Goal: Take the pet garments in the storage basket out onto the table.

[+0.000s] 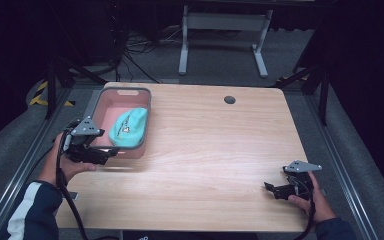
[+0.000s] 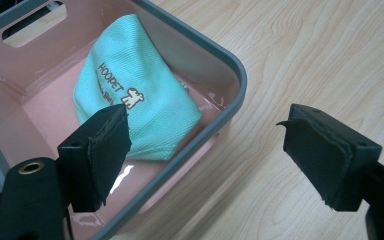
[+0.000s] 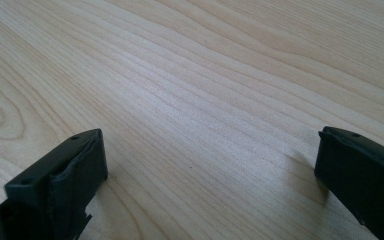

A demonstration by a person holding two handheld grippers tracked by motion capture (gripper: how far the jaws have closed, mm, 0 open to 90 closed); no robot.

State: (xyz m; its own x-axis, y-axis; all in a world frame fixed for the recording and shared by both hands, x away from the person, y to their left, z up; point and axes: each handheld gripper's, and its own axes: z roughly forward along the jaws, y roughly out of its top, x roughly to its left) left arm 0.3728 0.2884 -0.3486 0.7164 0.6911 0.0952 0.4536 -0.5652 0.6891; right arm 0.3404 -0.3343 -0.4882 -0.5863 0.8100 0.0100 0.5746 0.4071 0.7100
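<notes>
A pink bin with a grey rim [image 1: 146, 107] [image 2: 239, 75] stands at the table's left. Inside it lies a folded teal cloth [image 1: 128, 126] [image 2: 135, 107] with a small printed logo. My left gripper [image 1: 111, 152] [image 2: 205, 127] hangs open at the bin's near corner; one jaw is over the bin's inside, the other over the wood outside, and the rim runs between them. Nothing is held. My right gripper [image 1: 268, 186] [image 3: 207, 155] rests low near the table's front right, open, with bare wood between its jaws.
The wooden table [image 1: 215, 150] has a round cable hole [image 1: 229, 99] at the back. Beyond the far edge are a white desk frame [image 1: 225, 30] and cables on grey carpet. Metal rails run along both sides of the table.
</notes>
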